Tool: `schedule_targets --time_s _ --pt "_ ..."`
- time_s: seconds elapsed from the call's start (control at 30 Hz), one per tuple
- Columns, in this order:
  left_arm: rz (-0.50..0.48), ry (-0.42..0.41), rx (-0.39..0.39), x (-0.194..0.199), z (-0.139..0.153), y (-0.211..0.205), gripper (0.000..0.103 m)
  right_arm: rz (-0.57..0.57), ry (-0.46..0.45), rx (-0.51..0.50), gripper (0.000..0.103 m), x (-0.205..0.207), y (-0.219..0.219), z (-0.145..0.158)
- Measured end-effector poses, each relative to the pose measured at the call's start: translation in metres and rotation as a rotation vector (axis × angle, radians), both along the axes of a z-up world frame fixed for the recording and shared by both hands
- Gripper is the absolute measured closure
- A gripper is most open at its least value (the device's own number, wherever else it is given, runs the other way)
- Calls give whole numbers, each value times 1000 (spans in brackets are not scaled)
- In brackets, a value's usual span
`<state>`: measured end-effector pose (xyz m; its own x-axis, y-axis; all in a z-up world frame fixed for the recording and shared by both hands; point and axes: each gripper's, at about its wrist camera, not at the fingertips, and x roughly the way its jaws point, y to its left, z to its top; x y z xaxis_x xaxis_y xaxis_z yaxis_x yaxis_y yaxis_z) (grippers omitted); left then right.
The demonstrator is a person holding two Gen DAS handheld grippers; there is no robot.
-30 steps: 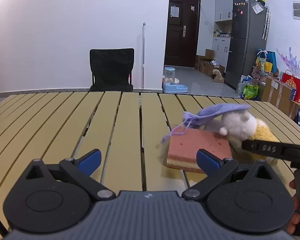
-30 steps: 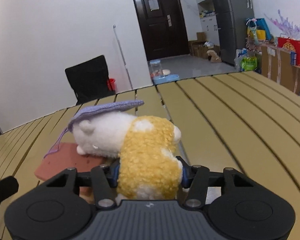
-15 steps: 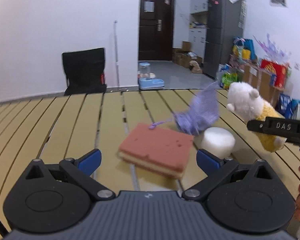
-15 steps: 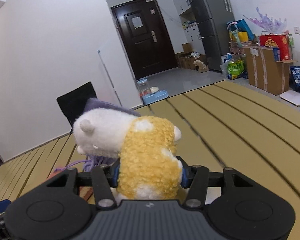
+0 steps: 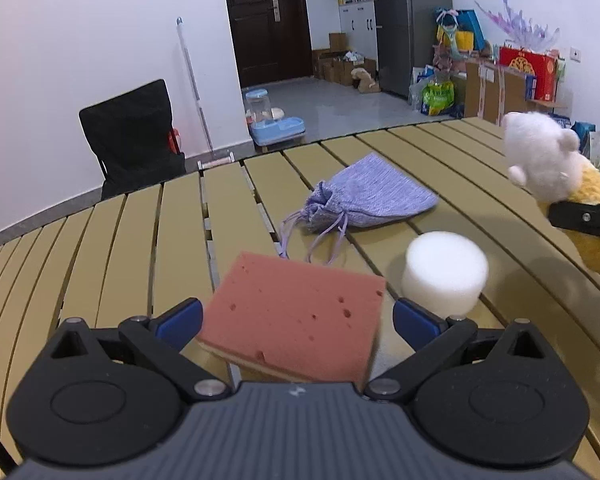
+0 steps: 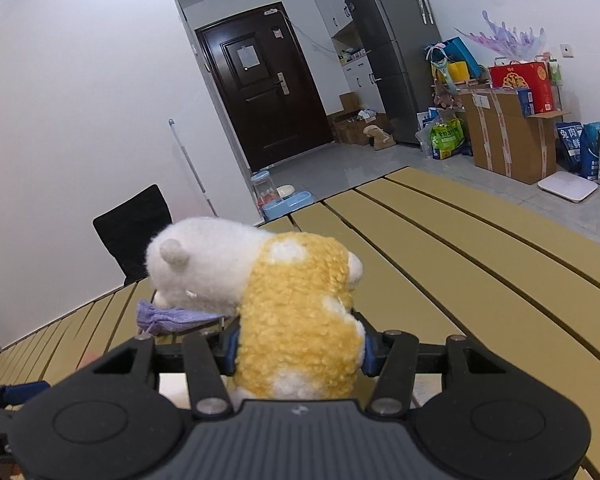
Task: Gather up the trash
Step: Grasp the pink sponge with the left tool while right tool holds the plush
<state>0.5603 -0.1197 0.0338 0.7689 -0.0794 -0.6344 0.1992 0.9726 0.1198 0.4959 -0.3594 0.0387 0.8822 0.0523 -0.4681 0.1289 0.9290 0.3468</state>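
over the slatted table (image 5: 140, 240) the right gripper (image 6: 300, 350) pinches a plush toy (image 6: 284, 304) by its yellow body, lifted clear of the boards. the left gripper (image 5: 296, 320) is spread wide, its blue pads either side of a pink sponge (image 5: 292, 312) without pressing it. just beside the sponge stands a white foam cylinder (image 5: 446, 276); a purple drawstring pouch (image 5: 364, 200) lies beyond.

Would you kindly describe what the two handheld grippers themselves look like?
Both look alike. The left gripper and the right gripper each have a ribbed grey body, black linkage arms with silver pivot pins, round black discs either side, and blue finger pads. No cables or sleeves show.
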Motion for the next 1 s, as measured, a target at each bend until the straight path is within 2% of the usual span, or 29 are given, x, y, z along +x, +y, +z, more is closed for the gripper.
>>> schedule_targets --time_s 0.2,0.63,0.73,0.8,1.0 --pt "9 39 -36 19 -7 11 0 3 13 -5 51 5 4 -4" --pt "76 -1 -30 23 2 21 0 18 37 -43 51 15 12 -5" --pt "80 12 -32 27 4 28 0 16 41 -42 51 18 14 -6" --pt "77 48 -42 34 -2 32 0 18 43 -43 51 19 16 -7" --pt "78 45 -88 38 -5 41 0 27 40 -51 51 19 20 -9"
